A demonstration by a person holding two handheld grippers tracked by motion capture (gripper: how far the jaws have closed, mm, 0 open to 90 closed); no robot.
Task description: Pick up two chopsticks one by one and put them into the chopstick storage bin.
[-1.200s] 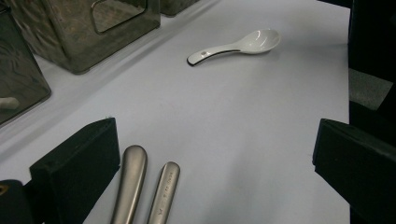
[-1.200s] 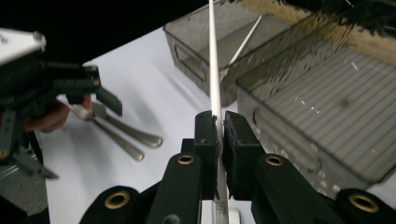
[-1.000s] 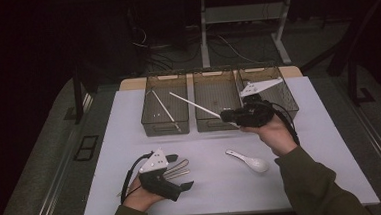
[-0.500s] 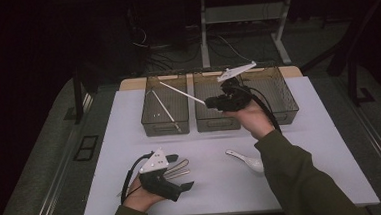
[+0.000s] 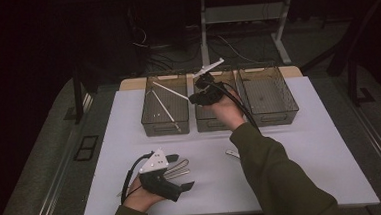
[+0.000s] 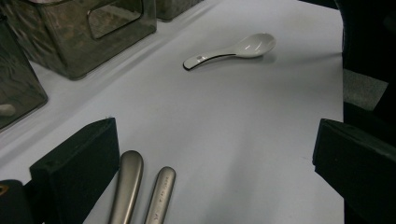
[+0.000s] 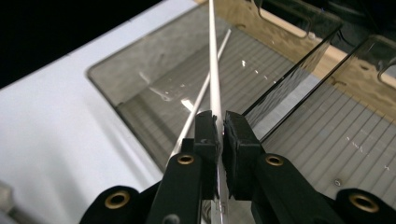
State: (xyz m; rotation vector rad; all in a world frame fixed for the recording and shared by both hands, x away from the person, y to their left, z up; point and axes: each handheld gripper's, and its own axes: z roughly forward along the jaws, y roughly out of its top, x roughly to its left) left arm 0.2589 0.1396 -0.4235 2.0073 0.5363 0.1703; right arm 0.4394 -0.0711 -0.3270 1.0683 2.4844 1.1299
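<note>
My right gripper is shut on a thin white chopstick, which reaches out over the left clear bin. Another white chopstick lies inside that bin. My left gripper rests open near the front left of the white table. Two metal utensil handles lie between its jaws, close to the left jaw and untouched. Farther off lies a white ceramic spoon, partly behind the right forearm in the high view.
Three clear bins stand in a row at the back: the left one, a middle bin and a right bin. The white table ends at a dark floor on all sides. Desk legs and cables lie behind the bins.
The right hand has carried the chopstick leftward, from over the right and middle bins to the left bin. Its forearm now covers part of the white spoon. The left gripper has stayed still.
</note>
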